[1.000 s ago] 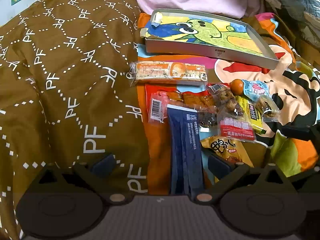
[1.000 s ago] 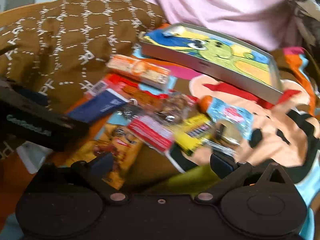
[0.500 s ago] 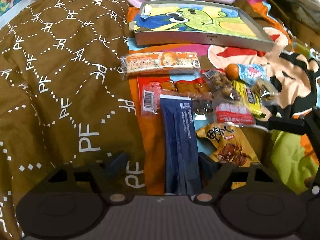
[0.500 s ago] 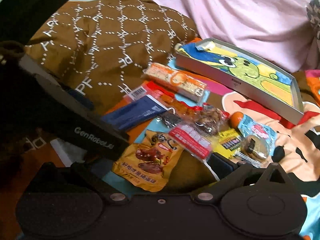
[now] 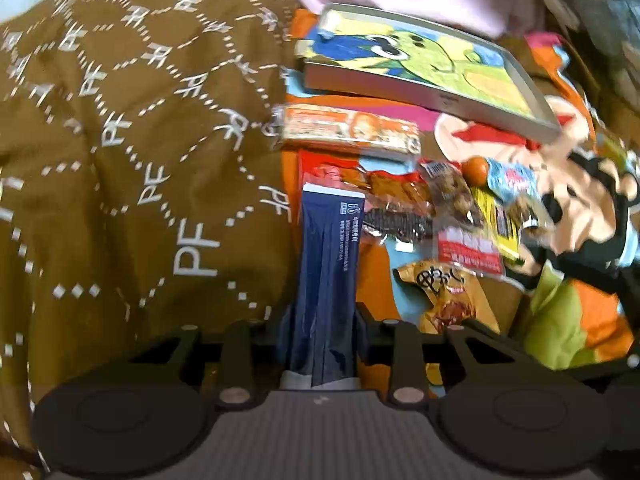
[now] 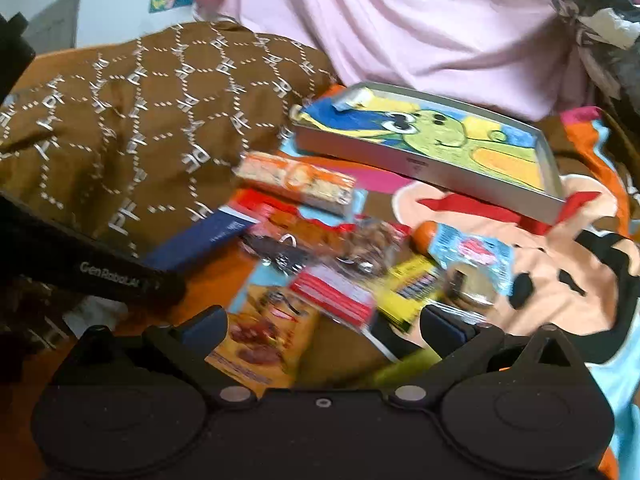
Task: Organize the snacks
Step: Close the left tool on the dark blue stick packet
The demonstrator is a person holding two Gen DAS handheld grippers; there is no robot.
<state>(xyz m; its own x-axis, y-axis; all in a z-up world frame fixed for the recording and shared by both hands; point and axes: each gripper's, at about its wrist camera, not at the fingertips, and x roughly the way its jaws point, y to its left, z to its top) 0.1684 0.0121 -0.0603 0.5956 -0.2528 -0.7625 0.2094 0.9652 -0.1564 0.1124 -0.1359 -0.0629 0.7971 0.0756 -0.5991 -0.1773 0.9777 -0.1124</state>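
Observation:
A pile of snack packets lies on a cartoon-print blanket. My left gripper (image 5: 322, 320) is shut on the near end of a long dark blue packet (image 5: 330, 264), which also shows in the right wrist view (image 6: 204, 240). Beyond it lie an orange cracker pack (image 5: 348, 130), a clear packet of brown snacks (image 5: 452, 196), a red-and-white packet (image 5: 470, 250) and a yellow-brown packet (image 5: 448, 300). A grey tray with a cartoon lining (image 5: 432, 76) stands behind them. My right gripper (image 6: 324, 320) is open and empty, low over the yellow-brown packet (image 6: 260, 336).
A brown quilt with white lettering (image 5: 120, 140) covers the left side. Pink cloth (image 6: 420, 20) lies behind the tray (image 6: 424, 144). A small orange ball (image 5: 476, 170), a light blue packet (image 5: 514, 180) and a yellow packet (image 5: 498, 224) lie at the pile's right. The left gripper's body (image 6: 100, 276) crosses the right wrist view.
My left gripper's fingers have closed in on the dark blue packet. My right gripper has shifted right and pulled back a little; it stays open.

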